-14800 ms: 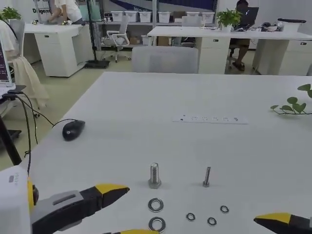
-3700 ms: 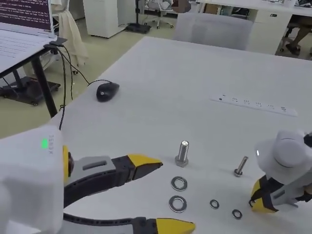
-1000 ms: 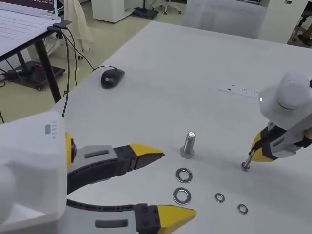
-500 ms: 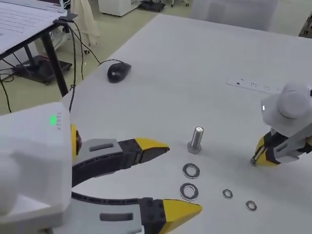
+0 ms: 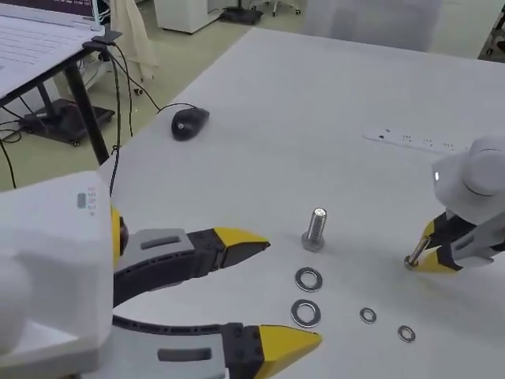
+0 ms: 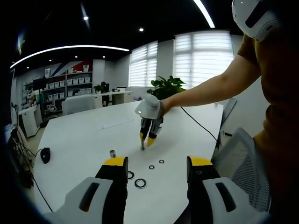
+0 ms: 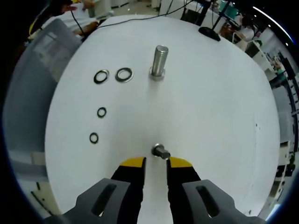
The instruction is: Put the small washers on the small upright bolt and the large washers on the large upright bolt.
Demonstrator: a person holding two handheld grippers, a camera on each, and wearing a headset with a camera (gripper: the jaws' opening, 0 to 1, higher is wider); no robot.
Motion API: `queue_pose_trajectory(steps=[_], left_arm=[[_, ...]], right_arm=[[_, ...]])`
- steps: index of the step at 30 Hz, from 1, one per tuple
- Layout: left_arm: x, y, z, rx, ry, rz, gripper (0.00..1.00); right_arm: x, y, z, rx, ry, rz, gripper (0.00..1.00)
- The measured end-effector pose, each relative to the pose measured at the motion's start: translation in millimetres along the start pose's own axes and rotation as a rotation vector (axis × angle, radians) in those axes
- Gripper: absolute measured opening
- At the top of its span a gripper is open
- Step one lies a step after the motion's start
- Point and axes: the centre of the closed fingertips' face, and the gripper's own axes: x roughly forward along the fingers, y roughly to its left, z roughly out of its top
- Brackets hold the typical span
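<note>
Left gripper (image 5: 288,292) is seen nearest, low at the table's (image 5: 316,118) near edge, jaws spread wide, nothing held between them. In its own view (image 6: 157,163) the same wide gap is seen, with the washers and bolts ahead of it.

Just past its tips, two large washers (image 5: 306,313) (image 5: 308,278) are laid flat on the table, just beside each other, not touching. To their right, two small washers (image 5: 368,315) (image 5: 406,334) are laid flat, apart from each other. No washer is seen on the large bolt.

Large bolt (image 5: 316,229) is stood upright on its head just behind the large washers, shaft bare; the same is seen in the right gripper view (image 7: 159,63).

Small bolt (image 5: 414,254) is placed to the right of the large bolt, well apart from it, and is seen tilted in the head view. Right gripper (image 5: 424,251) is held right at it, pointed down. In the right gripper view (image 7: 157,162) the jaws are seen nearly together with a narrow gap, and the small bolt's (image 7: 160,150) top is seen just at the tips. Whether it is pinched or touched cannot be told. Whether a washer sits on it cannot be told.

Farther back, a mouse (image 5: 189,123) is seen at the left and a power strip (image 5: 410,142) at the right. A laptop (image 5: 39,39) is seen beyond the table, far left.
</note>
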Motion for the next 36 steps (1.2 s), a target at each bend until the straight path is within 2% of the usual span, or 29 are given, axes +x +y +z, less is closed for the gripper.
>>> queue_pose_trajectory(steps=[4,13,16,18,20,23,28,31,36], left_arm=[[-2.2,-5.8,4.7,0.020,0.000,-0.012,0.49],[-9.1,-12.1,13.3,0.048,-0.023,-0.006,0.50],[-9.4,-13.7,11.8,0.050,-0.024,-0.001,0.49],[-9.2,-14.7,6.9,0.046,-0.020,-0.006,0.49],[-9.6,-17.5,4.3,0.054,-0.009,-0.008,0.49],[-12.6,-19.1,2.1,0.041,-0.018,-0.012,0.50],[-15.4,-15.8,-2.5,0.041,0.000,-0.010,0.49],[-17.5,-14.6,1.2,0.047,-0.007,-0.008,0.50],[-18.5,-18.6,7.5,0.064,-0.021,-0.019,0.50]], right_arm=[[-8.4,8.7,-8.4,0.035,-0.010,-0.013,0.18],[-25.1,42.5,-19.4,0.076,-0.049,-0.042,0.18],[-27.2,55.7,-20.2,0.092,-0.074,-0.035,0.18],[-24.5,59.6,-24.7,0.119,-0.068,-0.036,0.18],[-25.4,66.7,-22.4,0.119,-0.070,-0.036,0.18],[-25.8,72.2,-16.1,0.133,-0.094,-0.035,0.18],[-25.5,80.4,-2.3,0.142,-0.128,-0.041,0.18],[-24.4,88.1,7.1,0.139,-0.138,-0.042,0.18],[-21.7,97.8,13.9,0.137,-0.147,-0.038,0.18]])
